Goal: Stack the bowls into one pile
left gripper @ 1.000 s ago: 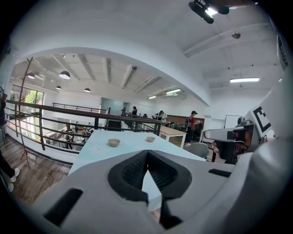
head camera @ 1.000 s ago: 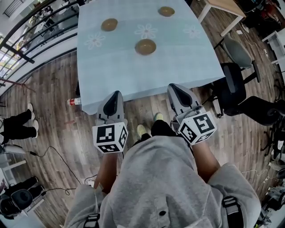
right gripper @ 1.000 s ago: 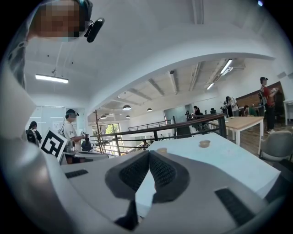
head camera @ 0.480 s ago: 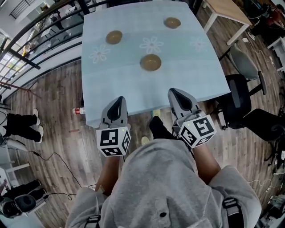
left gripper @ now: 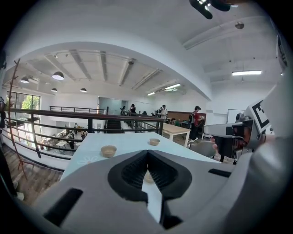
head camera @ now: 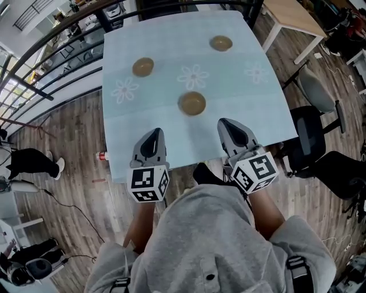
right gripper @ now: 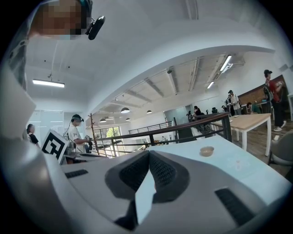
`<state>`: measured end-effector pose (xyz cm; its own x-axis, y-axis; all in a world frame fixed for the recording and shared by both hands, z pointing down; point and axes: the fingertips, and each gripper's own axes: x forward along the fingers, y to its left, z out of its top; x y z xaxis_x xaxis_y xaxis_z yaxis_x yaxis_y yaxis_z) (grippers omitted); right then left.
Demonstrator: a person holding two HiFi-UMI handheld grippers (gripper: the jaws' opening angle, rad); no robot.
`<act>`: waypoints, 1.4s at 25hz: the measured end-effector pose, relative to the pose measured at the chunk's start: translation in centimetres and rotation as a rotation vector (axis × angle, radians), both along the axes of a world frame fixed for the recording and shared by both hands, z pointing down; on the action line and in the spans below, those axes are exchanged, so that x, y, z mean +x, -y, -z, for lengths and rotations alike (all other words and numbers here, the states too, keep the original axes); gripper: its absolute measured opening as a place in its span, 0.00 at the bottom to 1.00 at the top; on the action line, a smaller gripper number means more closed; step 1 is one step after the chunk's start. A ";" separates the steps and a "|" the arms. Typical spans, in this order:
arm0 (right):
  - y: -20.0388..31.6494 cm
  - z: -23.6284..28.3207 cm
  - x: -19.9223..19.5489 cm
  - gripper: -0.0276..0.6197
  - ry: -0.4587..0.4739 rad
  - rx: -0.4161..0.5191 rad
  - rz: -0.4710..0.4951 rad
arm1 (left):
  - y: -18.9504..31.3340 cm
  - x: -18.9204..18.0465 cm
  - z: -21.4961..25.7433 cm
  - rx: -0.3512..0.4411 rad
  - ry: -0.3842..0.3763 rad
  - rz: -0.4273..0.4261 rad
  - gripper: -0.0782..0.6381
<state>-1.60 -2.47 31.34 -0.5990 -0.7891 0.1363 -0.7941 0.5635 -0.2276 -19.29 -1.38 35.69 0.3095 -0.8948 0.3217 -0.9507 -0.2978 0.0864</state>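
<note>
Three shallow tan bowls stand apart on a table under a pale blue cloth (head camera: 251, 103): one nearest me in the middle (head camera: 192, 103), one far left (head camera: 143, 67), one far right (head camera: 221, 43). My left gripper (head camera: 153, 134) and right gripper (head camera: 226, 122) hover side by side just over the table's near edge, short of the nearest bowl. Both are shut with nothing held. The left gripper view shows its jaws (left gripper: 147, 155) closed, with the left bowl (left gripper: 108, 151) and right bowl (left gripper: 154, 142) beyond. In the right gripper view the jaws (right gripper: 149, 156) are closed, with the right bowl (right gripper: 207, 151) ahead.
A black railing (head camera: 51, 40) runs past the table's left and far sides. Black office chairs (head camera: 311, 129) stand to the right and a wooden table (head camera: 291, 12) at the far right. A person's legs (head camera: 31, 163) and a bottle (head camera: 103, 155) are on the floor at left.
I have walked up to the table: it has slid toward me in the head view, and both shut grippers now reach over its near edge instead of over the floor.
</note>
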 end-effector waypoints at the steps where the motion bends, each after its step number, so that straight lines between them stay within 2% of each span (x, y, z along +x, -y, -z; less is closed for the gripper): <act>1: 0.7 -0.1 0.2 0.08 0.004 -0.005 -0.001 | 0.7 0.1 0.1 0.001 0.005 -0.001 0.13; 17: 6.1 -0.2 1.3 0.08 0.022 0.003 0.047 | 7.0 -0.4 0.1 -0.018 0.090 0.044 0.13; 28: 10.4 -1.6 3.5 0.08 0.093 -0.012 0.082 | 11.3 0.9 -1.3 -0.040 0.159 0.055 0.13; 32: 13.1 -2.5 2.5 0.08 0.085 -0.020 0.101 | 14.1 -0.2 -1.4 -0.034 0.186 0.050 0.14; 33: 13.5 -2.6 2.1 0.08 0.084 -0.018 0.107 | 14.6 -0.6 -1.5 -0.037 0.192 0.044 0.15; 35: 14.0 -3.2 1.8 0.08 0.082 -0.027 0.114 | 15.3 -1.2 -1.9 -0.042 0.197 0.033 0.25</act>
